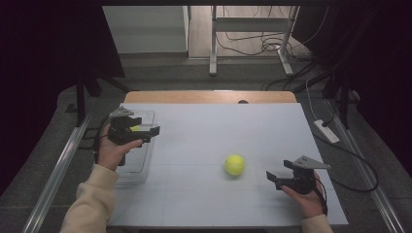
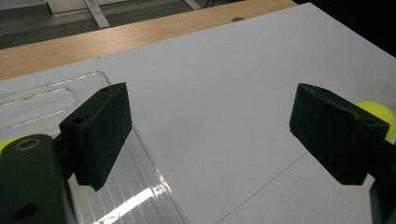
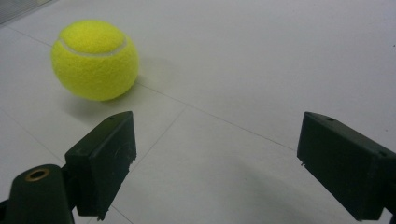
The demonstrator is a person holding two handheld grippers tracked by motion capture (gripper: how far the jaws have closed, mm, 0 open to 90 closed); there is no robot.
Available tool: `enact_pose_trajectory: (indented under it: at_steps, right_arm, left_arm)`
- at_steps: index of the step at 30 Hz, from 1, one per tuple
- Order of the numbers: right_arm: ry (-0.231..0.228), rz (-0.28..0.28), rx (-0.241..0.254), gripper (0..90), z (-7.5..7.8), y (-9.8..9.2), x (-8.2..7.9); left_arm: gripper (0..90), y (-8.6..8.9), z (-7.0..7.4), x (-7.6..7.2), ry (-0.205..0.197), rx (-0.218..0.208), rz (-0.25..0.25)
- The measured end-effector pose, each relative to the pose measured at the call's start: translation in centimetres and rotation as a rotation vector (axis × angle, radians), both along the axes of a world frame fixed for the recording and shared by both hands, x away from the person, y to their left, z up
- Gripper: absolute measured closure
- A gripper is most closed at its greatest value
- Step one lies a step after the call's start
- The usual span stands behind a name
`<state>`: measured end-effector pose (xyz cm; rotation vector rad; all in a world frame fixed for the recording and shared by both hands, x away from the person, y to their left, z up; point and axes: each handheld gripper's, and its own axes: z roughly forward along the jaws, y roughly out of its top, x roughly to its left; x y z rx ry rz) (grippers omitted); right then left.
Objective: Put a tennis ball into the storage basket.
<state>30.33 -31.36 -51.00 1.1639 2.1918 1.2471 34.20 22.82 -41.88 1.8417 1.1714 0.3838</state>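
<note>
Yellow tennis ball [image 1: 234, 164] is sitting loose on the white table [image 1: 214, 131], near my right gripper [image 1: 273, 178], whose jaws are gaping empty. My left gripper [image 1: 151, 132] is hovering over the clear plastic bin [image 1: 142, 165], jaws spread, gripping nothing.

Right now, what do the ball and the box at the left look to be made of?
The tennis ball looks like fuzzy yellow-green felt with a pale seam, matte. The clear box looks like glossy transparent plastic: the white surface shows through its wall, and its rim catches bright glints.
</note>
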Motion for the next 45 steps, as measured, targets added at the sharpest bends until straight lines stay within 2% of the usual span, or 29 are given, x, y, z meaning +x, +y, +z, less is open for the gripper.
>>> enact_pose_trajectory:
  at_steps: [10,20,28,45]
  right_arm:
    - [0.000,-0.002,-0.010,12.1,-0.1,0.1,0.1]
    - [0.000,-0.003,-0.003,12.2,0.0,0.0,0.1]
    - [0.000,0.001,-0.003,12.2,0.0,0.0,0.1]
    - [-0.002,0.005,-0.002,12.2,0.1,0.1,0.0]
  left_arm:
    - [13.9,-1.2,-0.2,-0.2,-0.006,0.001,-0.041]
    - [14.2,-2.7,-0.3,0.0,0.012,-0.016,-0.088]
    - [14.3,-4.2,-0.2,0.0,0.014,-0.005,-0.128]
    - [14.2,-6.1,-0.4,-0.1,0.018,-0.001,-0.163]
